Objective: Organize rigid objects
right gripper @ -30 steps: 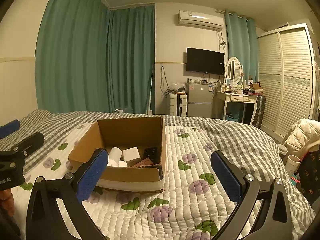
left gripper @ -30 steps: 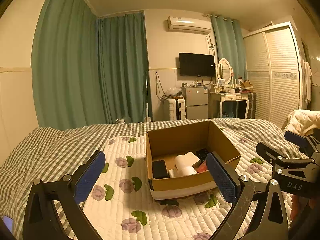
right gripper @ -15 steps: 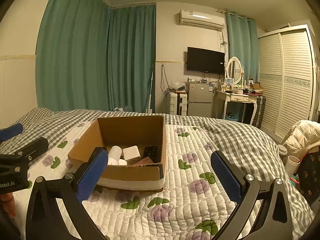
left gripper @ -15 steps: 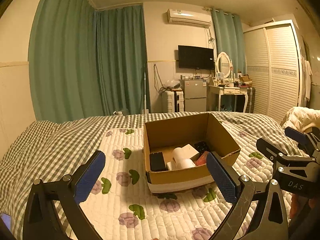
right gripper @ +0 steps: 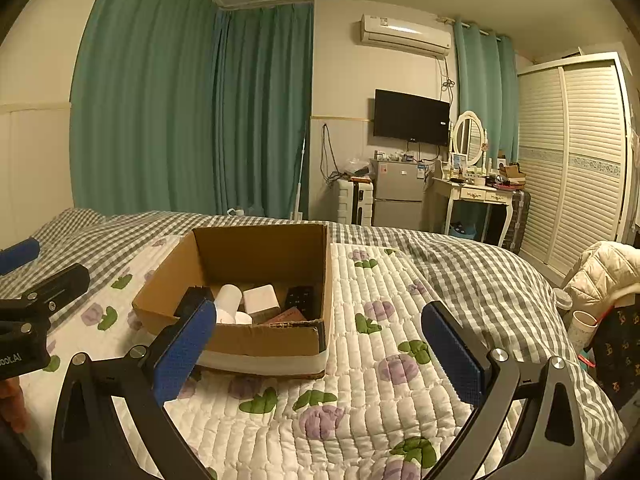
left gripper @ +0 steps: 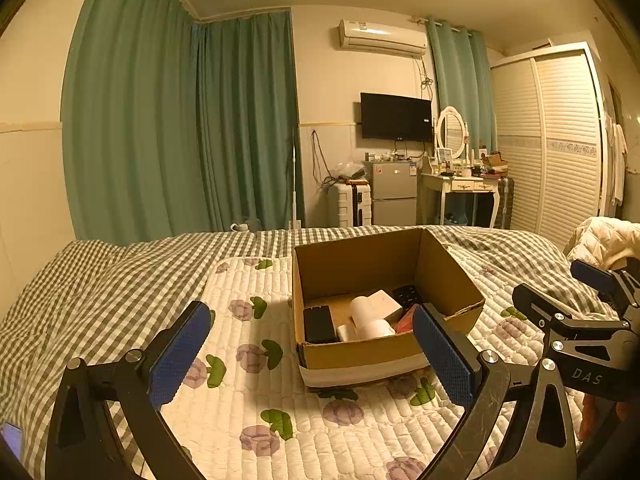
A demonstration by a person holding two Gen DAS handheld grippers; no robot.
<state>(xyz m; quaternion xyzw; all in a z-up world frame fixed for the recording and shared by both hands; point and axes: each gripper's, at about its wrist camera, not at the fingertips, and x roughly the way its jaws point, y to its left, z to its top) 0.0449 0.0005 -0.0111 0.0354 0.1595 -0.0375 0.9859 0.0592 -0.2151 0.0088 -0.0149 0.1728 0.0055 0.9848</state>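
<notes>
An open cardboard box (left gripper: 384,336) sits on a white quilted mat with purple flowers (left gripper: 248,360), which lies over the grey checked bedspread (left gripper: 100,280). The mat shows bare stretches on both sides of the box: a wide strip on its left in the left wrist view, and in the right wrist view (right gripper: 400,360) a broad run from the box's right wall out to where the checked cover begins. The near rim of the box is low and has a pale band along its base; the far wall and side walls stand taller. Inside lie a black rectangular block (left gripper: 319,324) at the left, white cylinders (left gripper: 372,324) and a white box (left gripper: 386,304) in the middle, a dark remote (left gripper: 408,294) toward the back right, and a reddish item (left gripper: 404,322) at the front right, all close together.

The left claw (left gripper: 312,354) hangs above the mat just short of the box's near rim, spread wide, its blue pads (left gripper: 180,354) touching nothing and gripping nothing. The right claw (right gripper: 316,356) is likewise spread wide and empty, in front of the box's near right corner, its left pad overlapping the box's near wall in view. Each claw shows at the edge of the other's picture, one on either side of the box
</notes>
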